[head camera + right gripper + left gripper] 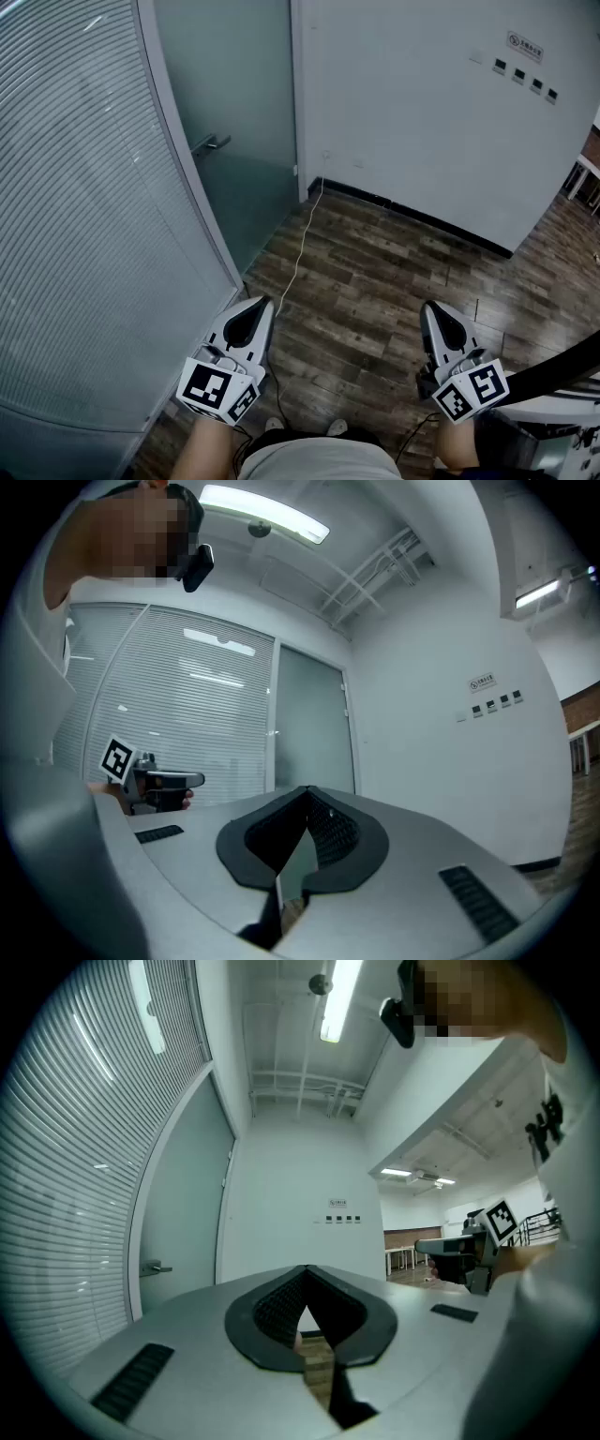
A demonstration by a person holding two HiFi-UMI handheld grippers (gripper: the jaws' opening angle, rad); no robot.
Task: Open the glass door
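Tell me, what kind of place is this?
Probably an office hallway: a frosted glass door with a lever handle, a curved glass wall with blinds, and a wood-look floor.

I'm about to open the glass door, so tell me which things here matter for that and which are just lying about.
For the job:
- glass door, frosted
- door handle
- left gripper, shut, empty
- right gripper, shut, empty

Just about:
- white cable along the floor
- wall switches
- wall sign
- slatted blinds beside the door
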